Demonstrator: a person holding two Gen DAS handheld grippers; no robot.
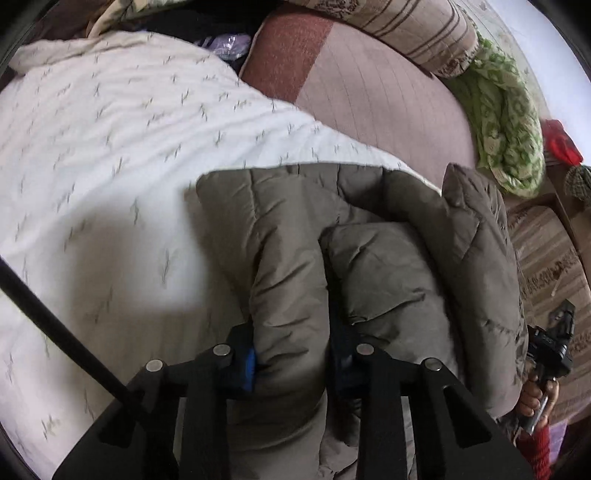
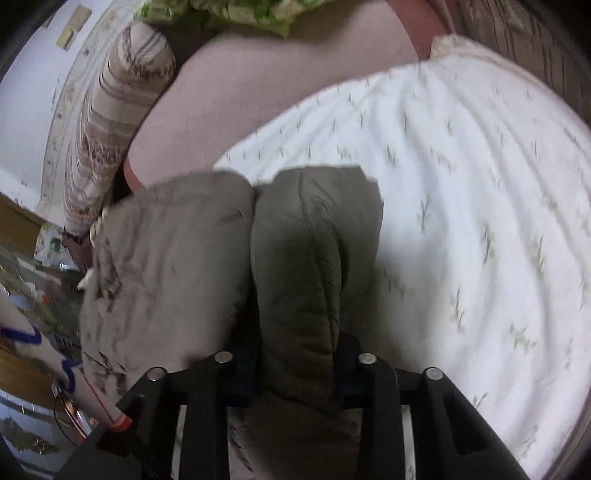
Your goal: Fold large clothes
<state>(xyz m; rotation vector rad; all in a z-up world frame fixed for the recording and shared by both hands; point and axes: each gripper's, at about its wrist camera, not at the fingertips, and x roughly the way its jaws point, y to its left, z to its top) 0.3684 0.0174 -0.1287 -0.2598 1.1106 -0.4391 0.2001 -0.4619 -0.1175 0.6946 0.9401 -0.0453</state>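
One padded grey-brown jacket point(image 1: 369, 258), one white patterned quilt point(image 1: 110, 147), two hand-held grippers, one green patterned cloth point(image 1: 506, 122), one striped bolster point(image 1: 413, 29)

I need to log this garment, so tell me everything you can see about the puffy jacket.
The puffy jacket is olive-grey, quilted and padded, with a smooth, slightly creased shell. It lies bunched in thick folds on the white sprigged quilt. The left gripper and the right gripper each pinch a fat roll of it between their fingers. Its far edge reaches toward the pink sheet.
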